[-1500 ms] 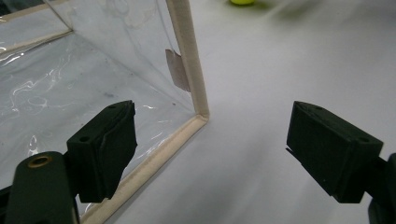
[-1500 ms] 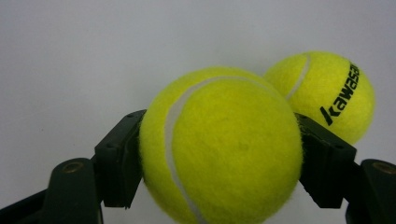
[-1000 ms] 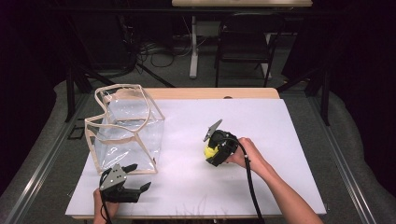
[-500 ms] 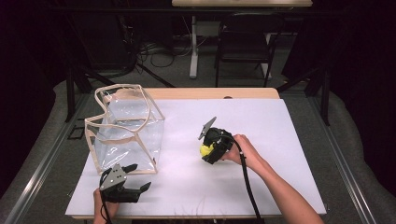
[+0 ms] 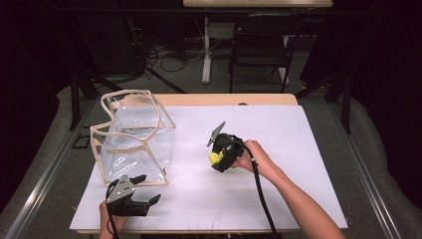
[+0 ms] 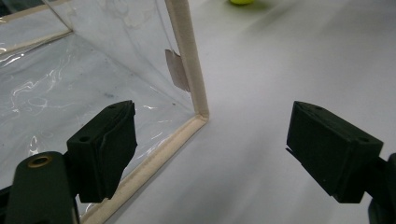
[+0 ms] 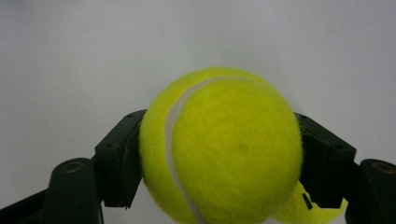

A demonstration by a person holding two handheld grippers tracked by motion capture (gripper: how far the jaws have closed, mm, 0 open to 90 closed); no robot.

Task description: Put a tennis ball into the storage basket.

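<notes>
A yellow tennis ball (image 7: pixel 224 149) sits between the black jaws of my right gripper (image 7: pixel 219 161), which is shut on it, just above the white table cover. In the high view that gripper (image 5: pixel 217 160) and the ball (image 5: pixel 214 158) are near the table's middle. A clear plastic bag with beige trim (image 5: pixel 134 139) stands open-topped at the left. My left gripper (image 5: pixel 150 188) rests at the front left, open, just in front of the bag. In the left gripper view its jaws (image 6: pixel 210 149) straddle the bag's near bottom corner (image 6: pixel 198 116) without touching it. The ball (image 6: pixel 241 1) shows far off.
A white sheet (image 5: pixel 298 164) covers the table, with a wooden strip (image 5: pixel 224 99) bare at the far edge. Beyond the table stand a dark chair (image 5: pixel 261 47) and floor cables (image 5: pixel 164 52). Metal rails (image 5: pixel 45 174) run along both sides.
My right gripper has shifted a little to the left with the ball, toward the bag. The left gripper has stayed in place.
</notes>
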